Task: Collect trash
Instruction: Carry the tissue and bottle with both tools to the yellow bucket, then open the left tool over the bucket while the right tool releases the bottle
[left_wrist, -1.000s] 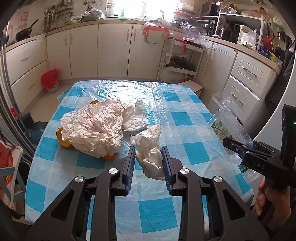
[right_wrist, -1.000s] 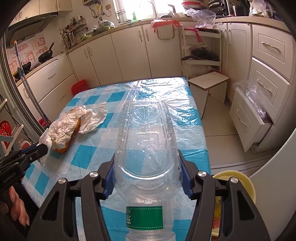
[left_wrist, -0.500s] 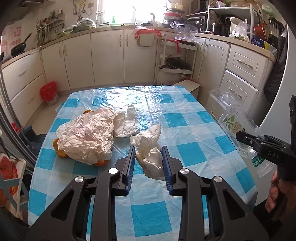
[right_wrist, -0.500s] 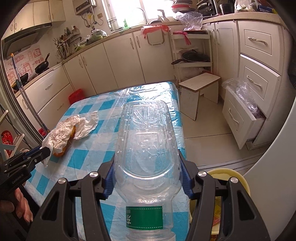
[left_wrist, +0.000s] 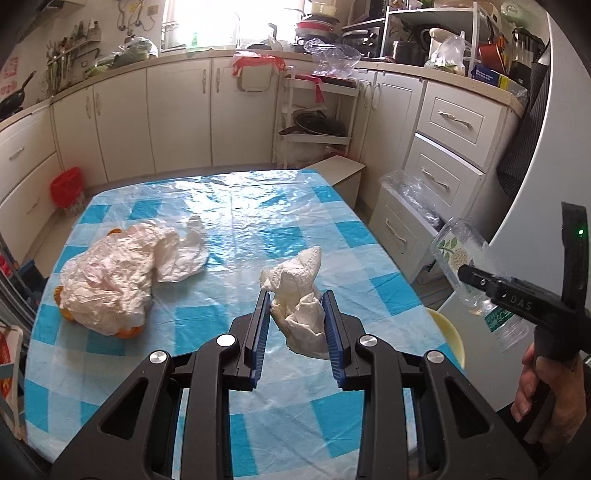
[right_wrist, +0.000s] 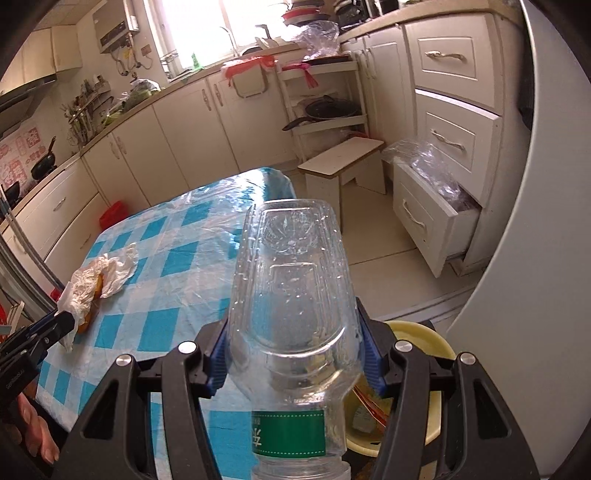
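Observation:
My left gripper (left_wrist: 296, 301) is shut on a crumpled white tissue (left_wrist: 295, 295), held above the blue-checked table (left_wrist: 258, 221). In the right wrist view that left gripper (right_wrist: 62, 322) shows at the left edge, tissue (right_wrist: 70, 299) in its tips. My right gripper (right_wrist: 291, 319) is shut on a clear empty plastic bottle (right_wrist: 291, 266) with a green label, base pointing forward. Seen from the left, the right gripper (left_wrist: 468, 276) and bottle (left_wrist: 452, 254) hang off the table's right side. A yellow bin (right_wrist: 417, 332) sits just below the bottle. A crumpled white bag (left_wrist: 110, 277) over orange peels lies on the table.
A low white stool (right_wrist: 343, 162) stands beyond the table's far corner. A lower drawer (right_wrist: 436, 214) is pulled out with clear plastic in it. A red bin (left_wrist: 66, 188) sits on the floor by the left cabinets. A white curved appliance wall (right_wrist: 517, 295) closes the right side.
Both grippers have swung to the right with their loads, off toward the table's right edge. The yellow bin has come into view under the bottle.

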